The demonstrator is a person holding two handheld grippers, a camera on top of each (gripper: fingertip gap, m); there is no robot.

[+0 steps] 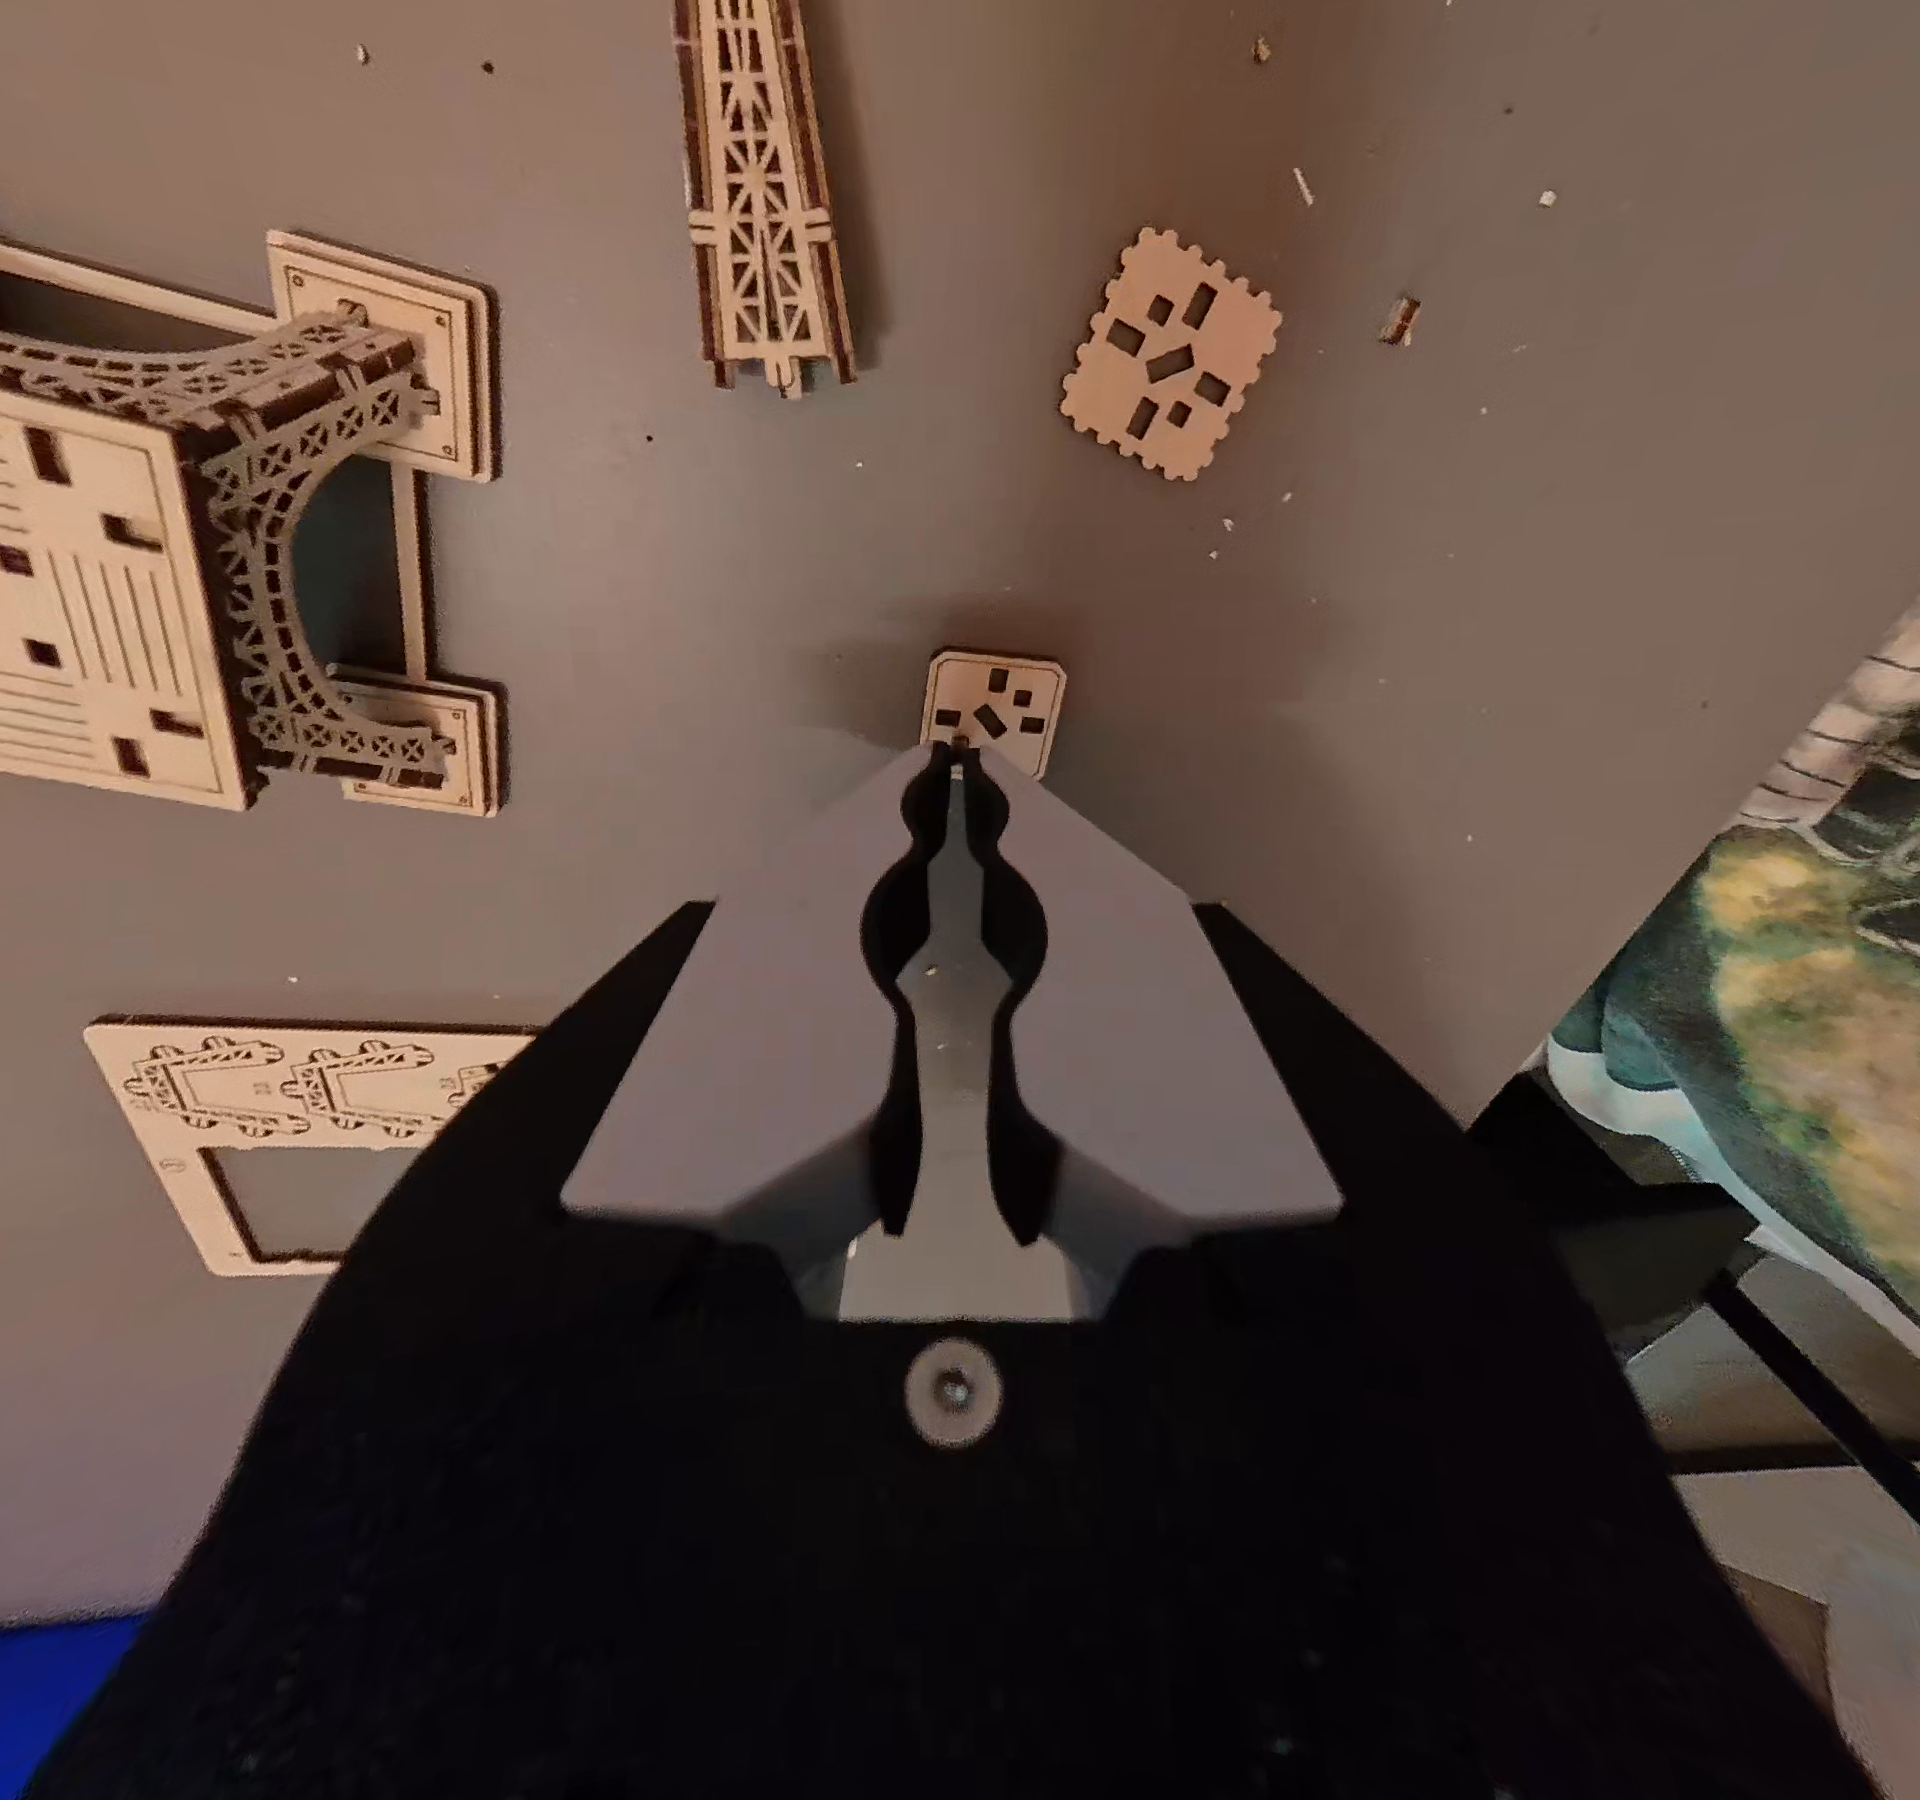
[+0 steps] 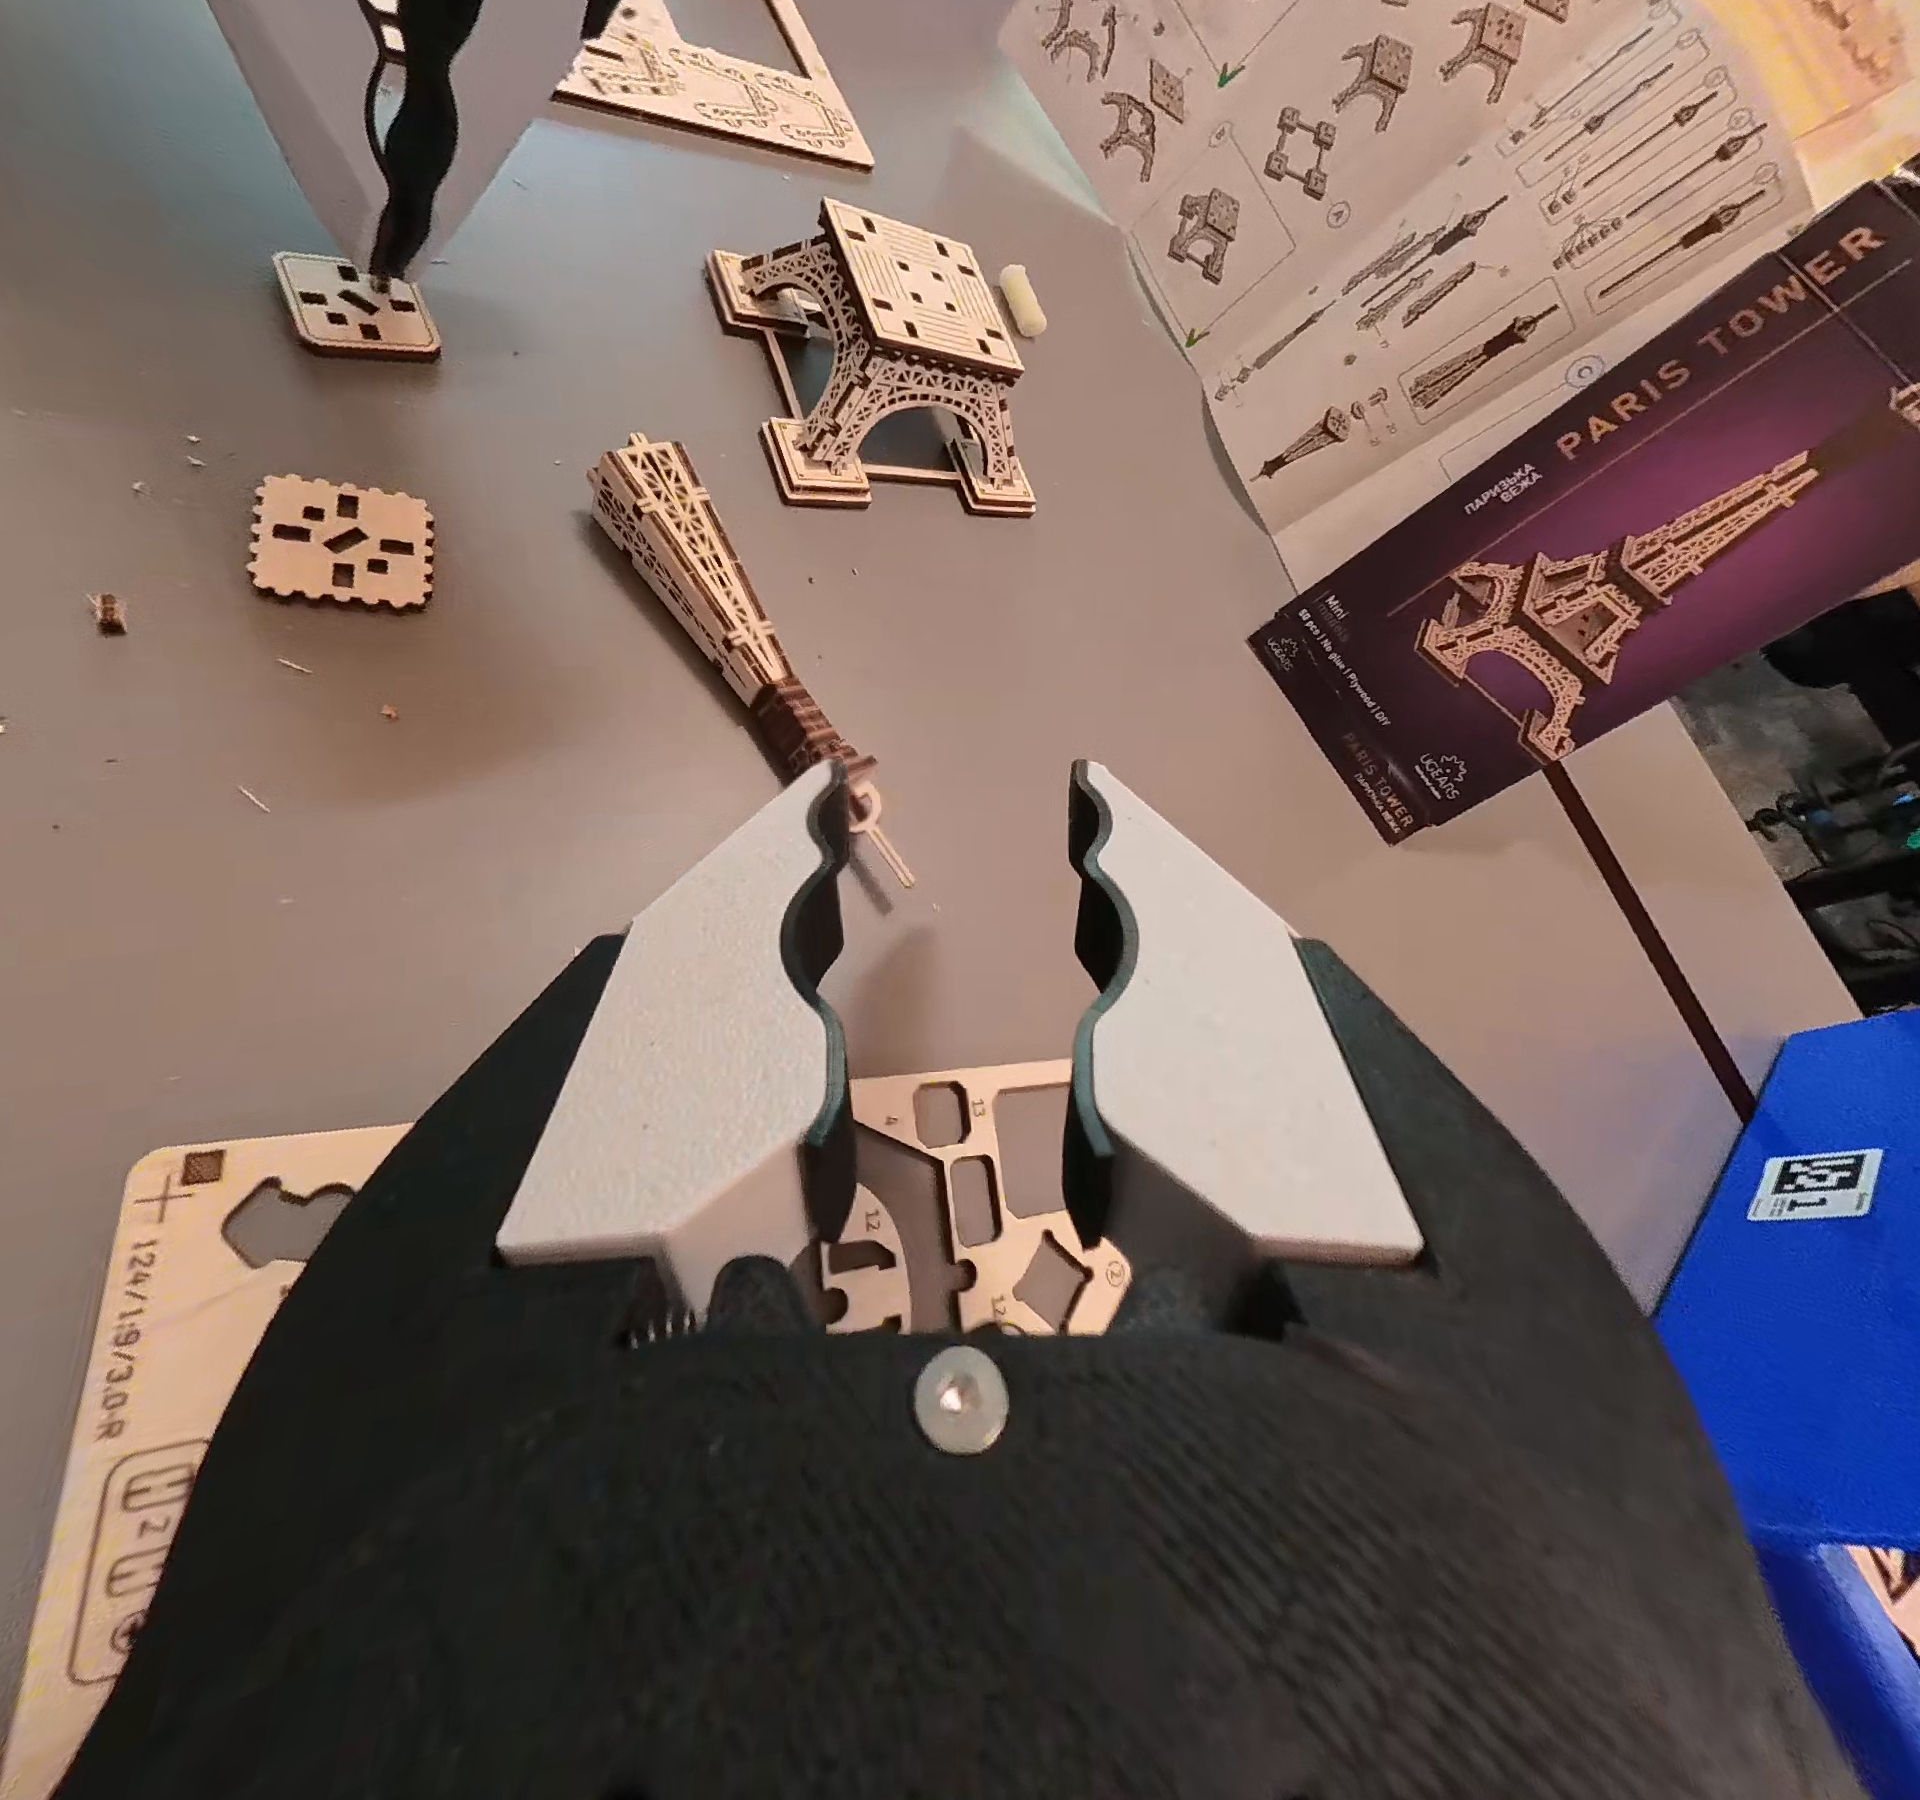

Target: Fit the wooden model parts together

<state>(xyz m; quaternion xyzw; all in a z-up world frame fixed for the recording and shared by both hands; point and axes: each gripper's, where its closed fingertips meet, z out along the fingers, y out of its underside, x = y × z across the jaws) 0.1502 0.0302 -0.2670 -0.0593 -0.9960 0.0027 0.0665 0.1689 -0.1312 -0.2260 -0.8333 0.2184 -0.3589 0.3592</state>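
Wooden small plate (image 1: 994, 708) near table's right edge: your left gripper (image 1: 958, 751) pressed tiny peg into it, jaws pinched on peg. Right gripper (image 2: 951, 794) idle, jaws wide. Next, likely: seat peg squarely in slot.

Small square slotted plate (image 1: 994, 709) flat on grey table. Scalloped-edge slotted plate (image 1: 1171, 353) flat, well apart from it. Tapered lattice spire section (image 1: 756, 150) lying on its side. Arched tower base (image 2: 896, 360) upright on its footing frame.

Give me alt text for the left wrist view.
The left gripper, closed, presses its tips onto a small slotted wooden square on a grey table. Beyond lie a notched-edge plate, a lattice spire section and the arched tower base.
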